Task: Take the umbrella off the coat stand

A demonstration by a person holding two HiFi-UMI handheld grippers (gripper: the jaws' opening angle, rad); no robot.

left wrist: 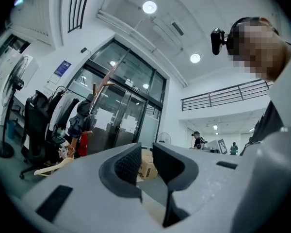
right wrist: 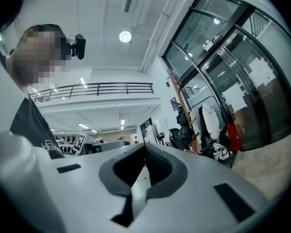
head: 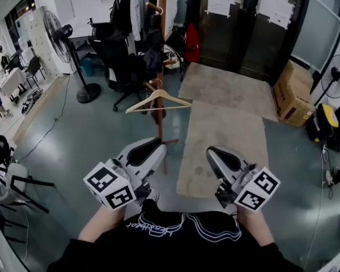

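The wooden coat stand [head: 160, 16] rises at the middle top of the head view, hung with clothes. A dark blue folded umbrella [head: 153, 52] hangs on its left side; it also shows on the stand in the left gripper view [left wrist: 80, 118] and, small, in the right gripper view [right wrist: 189, 123]. Both grippers are held low near the person's body, well short of the stand. My left gripper [head: 156, 146] [left wrist: 146, 161] has a narrow gap between its pads with nothing in it. The jaws of my right gripper [head: 215, 153] [right wrist: 145, 152] meet at the tips and hold nothing.
A wooden hanger [head: 158, 100] hangs low on the stand. A black office chair [head: 116, 61] and a standing fan [head: 62, 38] are to its left. Beige rugs [head: 224, 140] lie on the right, with a cardboard box [head: 293, 92] and glass doors behind.
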